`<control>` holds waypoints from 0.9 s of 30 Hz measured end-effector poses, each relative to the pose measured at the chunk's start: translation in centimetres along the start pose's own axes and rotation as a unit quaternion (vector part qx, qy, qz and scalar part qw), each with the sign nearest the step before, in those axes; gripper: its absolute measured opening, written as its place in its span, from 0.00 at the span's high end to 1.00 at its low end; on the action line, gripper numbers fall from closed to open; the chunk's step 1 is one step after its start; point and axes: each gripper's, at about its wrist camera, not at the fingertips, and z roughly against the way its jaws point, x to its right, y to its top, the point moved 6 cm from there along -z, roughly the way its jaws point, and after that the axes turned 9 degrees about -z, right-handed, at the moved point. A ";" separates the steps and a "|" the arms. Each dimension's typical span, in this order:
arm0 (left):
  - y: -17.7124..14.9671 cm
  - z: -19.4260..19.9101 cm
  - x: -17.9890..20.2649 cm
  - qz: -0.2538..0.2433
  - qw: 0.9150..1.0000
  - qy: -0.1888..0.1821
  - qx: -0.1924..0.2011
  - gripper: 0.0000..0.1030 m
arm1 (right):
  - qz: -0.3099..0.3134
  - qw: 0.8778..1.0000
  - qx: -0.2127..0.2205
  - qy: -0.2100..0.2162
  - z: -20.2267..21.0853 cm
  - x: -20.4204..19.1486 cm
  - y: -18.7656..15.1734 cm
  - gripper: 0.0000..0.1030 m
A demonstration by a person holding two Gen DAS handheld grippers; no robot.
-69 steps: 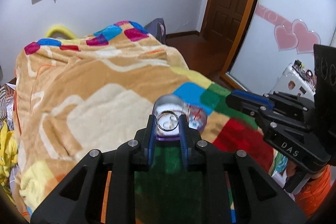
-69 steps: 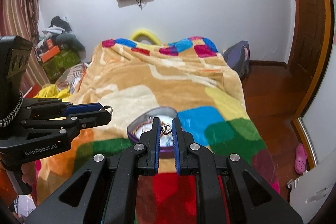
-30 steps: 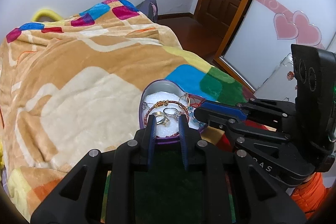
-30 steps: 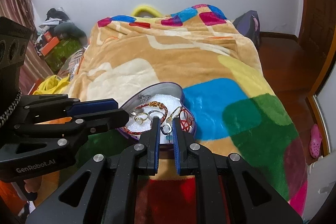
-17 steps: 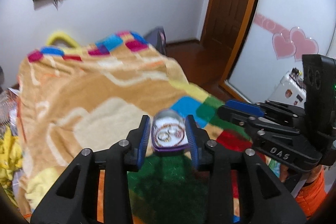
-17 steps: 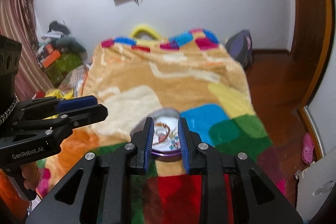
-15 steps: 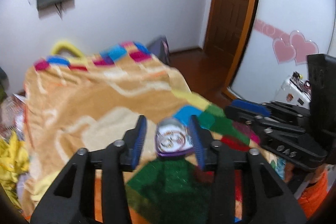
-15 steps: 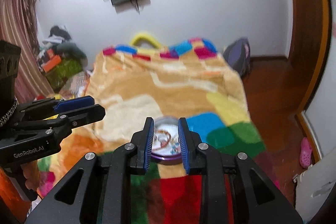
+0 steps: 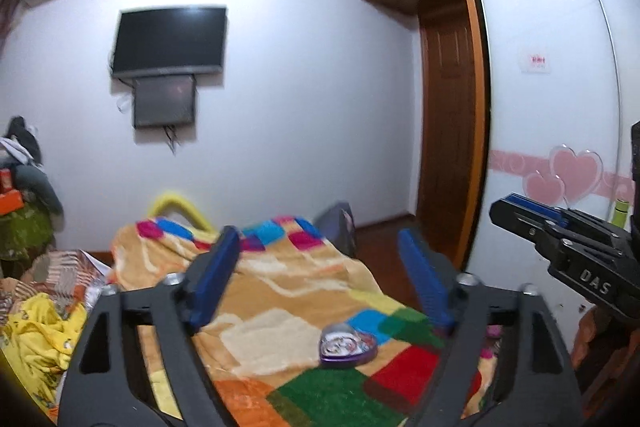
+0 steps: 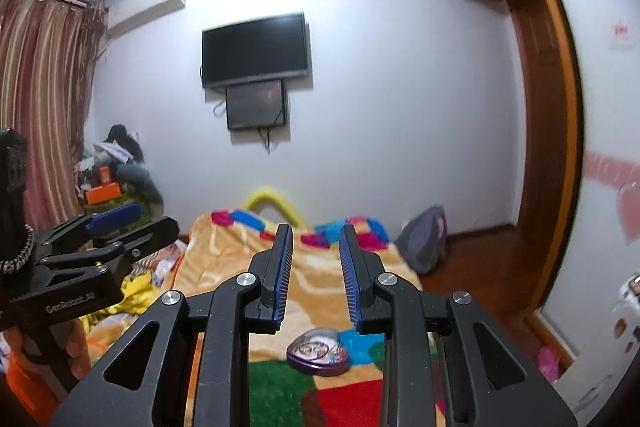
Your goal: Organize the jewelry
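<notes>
Low in both frames, under both grippers' open, empty jaws, the heart-shaped jewelry tin [image 9: 347,343] sits on the bed [image 9: 280,291], neither gripper clearly nearer.

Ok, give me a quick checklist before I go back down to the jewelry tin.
1. Left gripper open and holding nothing: ok.
2. Right gripper open and holding nothing: ok.
3. Tin open on the blanket, jewelry inside: ok.
4. Both grippers raised well off the tin: ok.
5. Loose jewelry left on the blanket: cannot tell, too blurred.
</notes>
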 end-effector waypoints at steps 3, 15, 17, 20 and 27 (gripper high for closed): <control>0.0 1.4 0.1 -0.004 1.000 0.014 0.013 0.06 | 0.004 1.000 0.013 -0.010 0.3 -0.6 -0.2 0.44; -1.3 3.4 0.6 0.009 1.000 0.011 0.005 0.02 | 0.011 0.997 0.042 -0.070 1.5 -0.7 -1.1 0.03; -1.5 3.6 0.7 0.010 1.000 0.011 0.005 0.02 | 0.013 0.997 0.035 -0.069 1.8 -0.8 -1.3 0.03; -1.7 3.8 0.8 0.012 1.000 0.010 0.003 0.02 | 0.016 0.997 0.030 -0.070 2.0 -0.7 -1.6 0.03; -1.9 3.7 0.9 0.013 1.000 0.010 -0.002 0.02 | 0.021 0.997 0.027 -0.072 2.4 -0.8 -1.8 0.03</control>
